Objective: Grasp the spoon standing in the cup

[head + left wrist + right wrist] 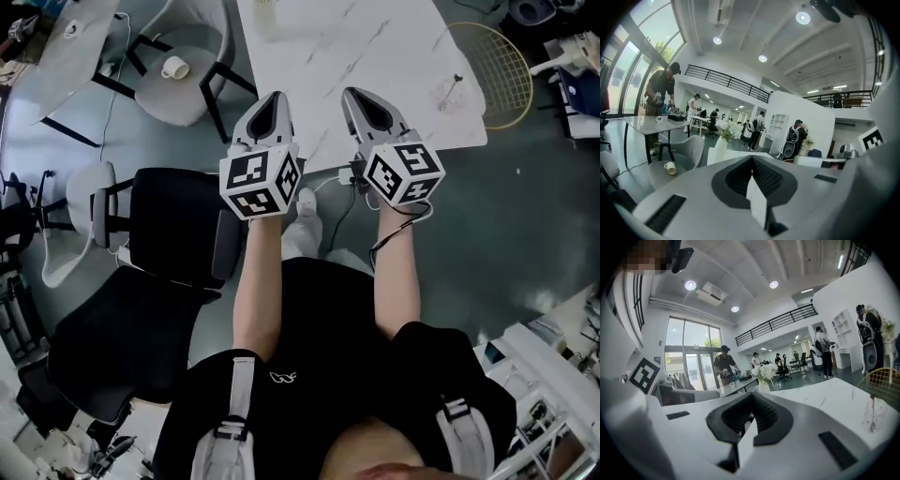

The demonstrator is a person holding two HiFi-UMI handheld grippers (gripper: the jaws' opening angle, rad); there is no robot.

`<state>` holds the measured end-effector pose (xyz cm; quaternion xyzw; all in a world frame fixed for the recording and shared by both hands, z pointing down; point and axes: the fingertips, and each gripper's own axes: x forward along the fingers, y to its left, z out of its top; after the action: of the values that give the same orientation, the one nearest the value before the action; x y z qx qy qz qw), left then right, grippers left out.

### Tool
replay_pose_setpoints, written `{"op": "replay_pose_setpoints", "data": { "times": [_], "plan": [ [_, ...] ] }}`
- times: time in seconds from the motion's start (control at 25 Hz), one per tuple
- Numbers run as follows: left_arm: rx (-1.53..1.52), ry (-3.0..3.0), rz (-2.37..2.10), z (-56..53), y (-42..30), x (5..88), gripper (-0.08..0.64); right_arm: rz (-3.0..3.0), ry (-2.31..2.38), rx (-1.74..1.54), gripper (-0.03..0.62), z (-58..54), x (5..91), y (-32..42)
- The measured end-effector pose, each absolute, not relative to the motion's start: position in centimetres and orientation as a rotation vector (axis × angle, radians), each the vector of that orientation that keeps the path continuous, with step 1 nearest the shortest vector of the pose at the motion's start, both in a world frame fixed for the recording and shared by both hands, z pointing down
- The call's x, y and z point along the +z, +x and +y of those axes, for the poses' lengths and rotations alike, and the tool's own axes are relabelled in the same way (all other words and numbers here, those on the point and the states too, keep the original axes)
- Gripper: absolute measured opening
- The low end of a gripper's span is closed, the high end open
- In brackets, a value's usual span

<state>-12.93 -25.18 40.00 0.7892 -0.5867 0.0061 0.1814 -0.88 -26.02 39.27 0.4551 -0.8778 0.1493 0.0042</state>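
A clear glass cup (450, 92) with a thin spoon (456, 82) standing in it sits near the right edge of the white marble table (375, 47). In the right gripper view the cup (872, 414) appears far right, well away from the jaws. My left gripper (272, 108) and right gripper (364, 103) hover side by side over the table's near edge, both shut and empty. The cup lies to the right of and beyond the right gripper. In their own views the left gripper (752, 161) and right gripper (751, 399) show jaws pressed together.
A white vase of flowers (265, 14) stands at the table's far side. A gold wire chair (497, 61) is beside the table's right edge. A black office chair (169, 234) and a grey seat holding a white mug (175, 67) are on the left. People stand in the background.
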Motion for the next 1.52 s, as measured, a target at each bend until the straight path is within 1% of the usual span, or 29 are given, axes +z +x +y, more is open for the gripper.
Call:
{"op": "replay_pose_setpoints", "data": {
  "times": [0.2, 0.4, 0.56, 0.76, 1.0, 1.32, 1.52],
  "plan": [
    [0.039, 2.241, -1.564, -27.5, -9.9, 41.7, 0.015, -2.675, 1.429, 0.500, 0.006, -28.2, 41.1, 1.0],
    [0.022, 2.235, -1.528, -30.3, -6.6, 42.3, 0.015, -2.634, 1.370, 0.414, 0.006, -30.1, 42.3, 2.9],
    [0.026, 2.205, -1.530, -31.3, -5.8, 43.0, 0.015, -2.580, 1.350, 0.334, 0.006, -31.3, 43.0, 5.5],
    [0.054, 2.144, -1.529, -32.8, -5.5, 45.1, 0.015, -2.537, 1.389, 0.338, 0.006, -33.6, 44.3, 8.2],
    [0.108, 2.184, -1.430, -35.0, -1.3, 46.3, 0.015, -2.422, 1.524, 0.344, 0.006, -35.8, 45.7, 13.7],
    [0.190, 2.269, -1.254, -37.6, 6.8, 47.4, 0.015, -2.202, 1.795, 0.369, 0.006, -36.9, 46.9, 24.4],
    [0.250, 2.304, -1.144, -39.0, 11.9, 48.4, 0.017, -2.067, 1.861, 0.407, 0.008, -37.9, 49.4, 29.8]
  ]
}}
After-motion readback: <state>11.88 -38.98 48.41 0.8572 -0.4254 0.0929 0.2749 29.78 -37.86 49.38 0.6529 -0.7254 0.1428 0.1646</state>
